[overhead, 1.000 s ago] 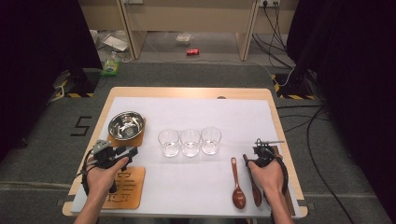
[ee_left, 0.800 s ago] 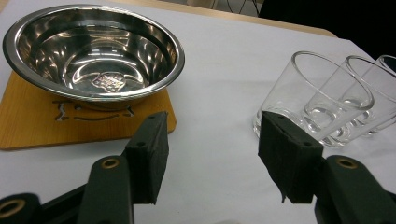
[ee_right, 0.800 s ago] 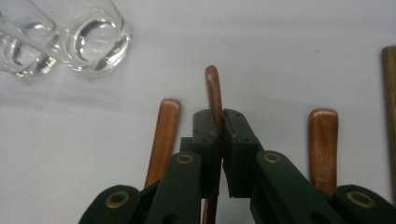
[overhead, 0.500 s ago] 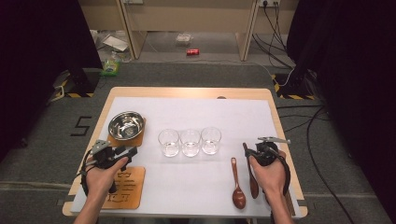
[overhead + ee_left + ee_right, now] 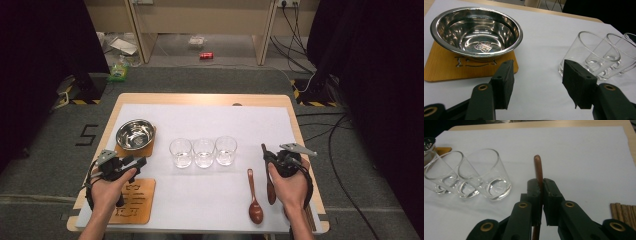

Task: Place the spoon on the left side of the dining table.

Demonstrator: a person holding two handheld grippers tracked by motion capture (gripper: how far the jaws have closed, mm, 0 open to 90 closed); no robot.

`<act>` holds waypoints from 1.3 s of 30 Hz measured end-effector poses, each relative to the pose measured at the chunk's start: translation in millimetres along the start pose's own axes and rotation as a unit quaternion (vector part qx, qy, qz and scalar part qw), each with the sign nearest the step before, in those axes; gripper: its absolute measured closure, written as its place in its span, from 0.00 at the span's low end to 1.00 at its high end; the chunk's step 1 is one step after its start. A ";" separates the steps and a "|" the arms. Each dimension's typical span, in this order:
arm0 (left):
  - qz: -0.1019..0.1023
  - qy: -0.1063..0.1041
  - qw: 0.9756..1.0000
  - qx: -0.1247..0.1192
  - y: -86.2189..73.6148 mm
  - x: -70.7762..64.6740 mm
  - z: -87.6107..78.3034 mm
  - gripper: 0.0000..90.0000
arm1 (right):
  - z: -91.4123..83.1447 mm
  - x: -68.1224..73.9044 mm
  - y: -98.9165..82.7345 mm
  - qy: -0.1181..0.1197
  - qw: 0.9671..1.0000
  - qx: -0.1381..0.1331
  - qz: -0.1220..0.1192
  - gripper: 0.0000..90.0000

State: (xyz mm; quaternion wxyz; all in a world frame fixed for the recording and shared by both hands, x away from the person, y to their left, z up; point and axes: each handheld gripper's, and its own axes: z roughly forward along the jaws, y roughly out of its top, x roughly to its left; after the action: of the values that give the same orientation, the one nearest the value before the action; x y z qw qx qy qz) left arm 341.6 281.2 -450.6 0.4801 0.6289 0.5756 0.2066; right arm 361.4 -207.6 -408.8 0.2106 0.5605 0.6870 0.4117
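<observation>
My right gripper [image 5: 265, 156] [image 5: 541, 183] is shut on the thin handle of a dark wooden spoon [image 5: 270, 187] [image 5: 538, 167]. The spoon is lifted a little off the white table cover, and its handle tip sticks out past the pads. A second wooden spoon [image 5: 254, 197] lies flat just left of it. Three empty clear glasses [image 5: 203, 152] [image 5: 486, 173] [image 5: 590, 55] stand in a row at mid-table. My left gripper [image 5: 139, 163] [image 5: 537, 73] hovers open and holds nothing, between a steel bowl [image 5: 135, 134] [image 5: 476, 31] and the nearest glass.
The bowl rests on a wooden coaster [image 5: 439, 68]. A second wooden coaster [image 5: 136, 201] lies under the left hand near the front edge. A bundle of wooden sticks [image 5: 622, 213] lies at the table's right edge. Bare white cover [image 5: 200, 117] stretches behind the glasses.
The right gripper has risen slightly with the spoon clamped in it. The left gripper and everything else on the table have stayed put.
</observation>
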 end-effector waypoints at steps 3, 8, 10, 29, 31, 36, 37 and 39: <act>0.001 0.000 1.000 0.001 -0.6 0.0 0.2 0.47 | -2.1 0.7 2.5 0.001 1.000 -0.013 -0.007 0.94; 0.001 0.001 1.000 0.001 -0.4 -0.3 -0.5 0.47 | -5.4 3.2 5.6 0.003 0.999 -0.038 -0.014 0.94; 0.001 0.000 1.000 0.000 -0.3 -0.6 -0.7 0.47 | -6.4 4.0 6.6 0.005 0.999 -0.045 -0.013 0.94; 0.006 -0.001 1.000 0.000 0.0 -4.2 -1.7 0.47 | -15.0 15.0 18.4 0.018 0.996 -0.087 -0.029 0.94; 0.006 -0.001 1.000 -0.001 0.1 -4.3 -1.8 0.47 | -16.1 16.9 20.2 0.019 0.995 -0.092 -0.031 0.94; 0.005 -0.002 1.000 -0.003 0.7 -4.3 -2.5 0.47 | -17.8 21.8 25.9 0.022 0.994 -0.101 -0.038 0.94; 0.005 -0.002 1.000 -0.003 0.7 -4.3 -2.6 0.47 | -18.0 22.5 26.6 0.022 0.994 -0.102 -0.040 0.94; 0.005 -0.002 1.000 -0.004 0.9 -4.3 -2.8 0.47 | -18.2 24.3 28.7 0.022 0.993 -0.105 -0.042 0.94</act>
State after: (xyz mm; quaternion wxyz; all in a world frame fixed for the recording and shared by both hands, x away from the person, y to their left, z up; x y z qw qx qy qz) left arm 338.8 278.4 -447.3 0.4824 0.6303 0.5710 0.2097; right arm 358.0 -189.7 -371.2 0.2702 0.4970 0.6669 0.4850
